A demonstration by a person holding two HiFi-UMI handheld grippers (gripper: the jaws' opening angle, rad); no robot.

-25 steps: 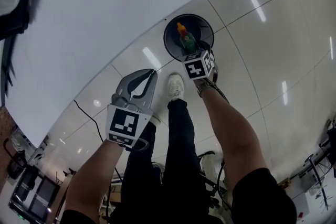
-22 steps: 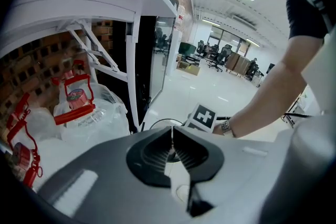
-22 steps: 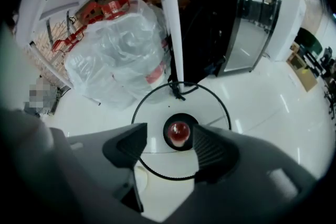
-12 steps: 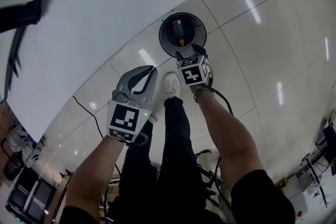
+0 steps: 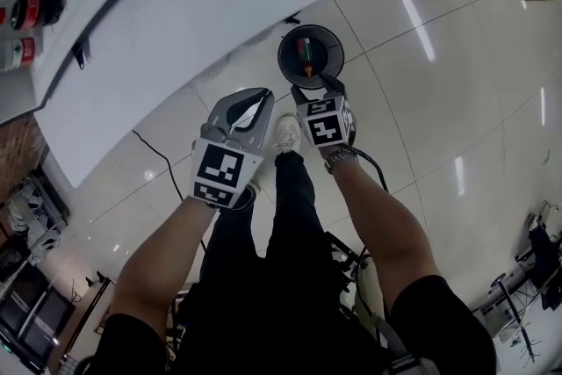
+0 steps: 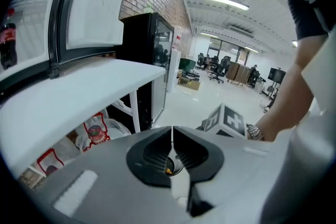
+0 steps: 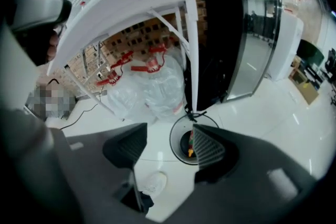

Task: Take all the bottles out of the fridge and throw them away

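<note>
Just below the right fingers (image 7: 209, 148): bin (image 5: 283, 66) with a bottle (image 5: 306, 50) lying in it
So the right gripper (image 7: 168, 147) is spread wide, nothing between, hanging over the bin. The left gripper (image 6: 171, 131) is pinched closed and empty. More red-labelled bottles (image 5: 28, 15) sit well off to the left of the left fingers (image 6: 152, 153), so not done yet. Risk imo: turning toward them, an arm clips the white surface (image 5: 176, 13) edge, or closed fingers knock one over.
</note>
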